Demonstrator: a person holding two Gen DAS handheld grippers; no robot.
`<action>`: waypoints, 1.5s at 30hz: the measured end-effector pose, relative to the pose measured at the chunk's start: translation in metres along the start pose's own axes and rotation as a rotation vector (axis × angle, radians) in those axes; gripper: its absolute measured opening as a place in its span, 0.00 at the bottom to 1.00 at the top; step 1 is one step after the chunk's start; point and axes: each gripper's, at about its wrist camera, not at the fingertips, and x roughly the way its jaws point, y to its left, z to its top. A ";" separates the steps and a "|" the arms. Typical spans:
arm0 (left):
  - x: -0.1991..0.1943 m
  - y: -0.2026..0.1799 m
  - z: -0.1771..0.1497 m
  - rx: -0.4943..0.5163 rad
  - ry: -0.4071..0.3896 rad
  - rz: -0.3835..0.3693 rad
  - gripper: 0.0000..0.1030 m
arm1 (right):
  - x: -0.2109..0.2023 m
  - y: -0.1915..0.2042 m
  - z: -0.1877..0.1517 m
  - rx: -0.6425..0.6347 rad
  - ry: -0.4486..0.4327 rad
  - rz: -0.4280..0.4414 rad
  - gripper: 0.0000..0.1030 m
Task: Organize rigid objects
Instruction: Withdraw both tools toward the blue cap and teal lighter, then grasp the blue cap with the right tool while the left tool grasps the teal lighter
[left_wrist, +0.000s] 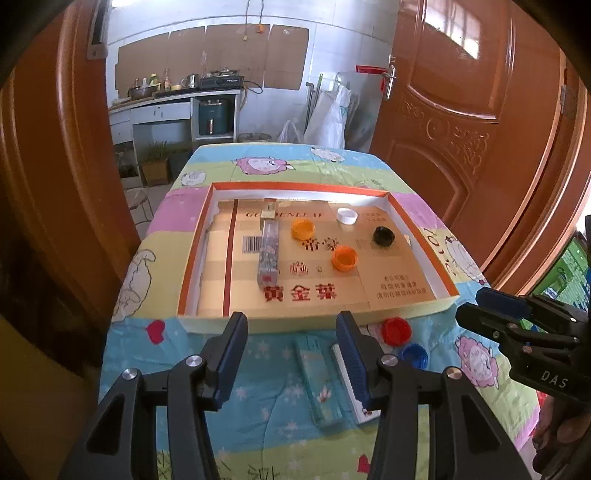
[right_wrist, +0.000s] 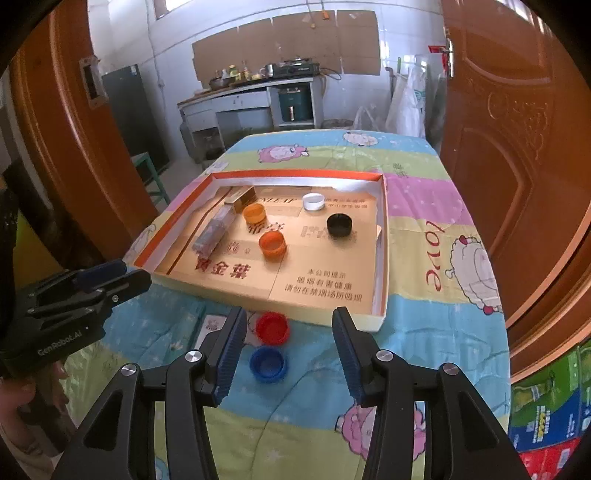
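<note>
A shallow cardboard box lid (left_wrist: 192, 258) (right_wrist: 382, 258) with orange rims lies on the table. Inside it lie two orange caps (left_wrist: 303, 229) (left_wrist: 344, 257) (right_wrist: 272, 243), a white cap (left_wrist: 347, 215) (right_wrist: 313, 201), a black cap (left_wrist: 383, 235) (right_wrist: 339, 224) and a long patterned box (left_wrist: 269, 254) (right_wrist: 214, 232). In front of the lid sit a red cap (left_wrist: 396, 330) (right_wrist: 272, 328) and a blue cap (left_wrist: 414, 355) (right_wrist: 267, 363). A teal flat box (left_wrist: 318, 380) and a white card pack (left_wrist: 347, 373) lie near them. My left gripper (left_wrist: 291, 354) is open above the teal box. My right gripper (right_wrist: 290, 350) is open, with the red and blue caps seen between its fingers, untouched.
The table wears a cartoon sheep cloth (right_wrist: 436, 229). Brown wooden doors (left_wrist: 461, 110) (right_wrist: 517, 129) flank it on both sides. A kitchen counter (right_wrist: 251, 92) stands at the back wall. Coloured cartons (right_wrist: 546, 413) are stacked at the lower right.
</note>
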 end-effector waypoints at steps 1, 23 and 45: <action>0.000 0.000 -0.001 -0.001 0.001 0.000 0.48 | -0.002 0.001 -0.002 -0.003 0.000 -0.002 0.48; -0.009 0.000 -0.039 -0.010 0.023 0.000 0.48 | -0.005 0.017 -0.042 0.009 0.033 -0.009 0.48; 0.032 -0.016 -0.047 -0.006 0.098 -0.009 0.48 | 0.009 0.006 -0.053 0.038 0.070 -0.007 0.48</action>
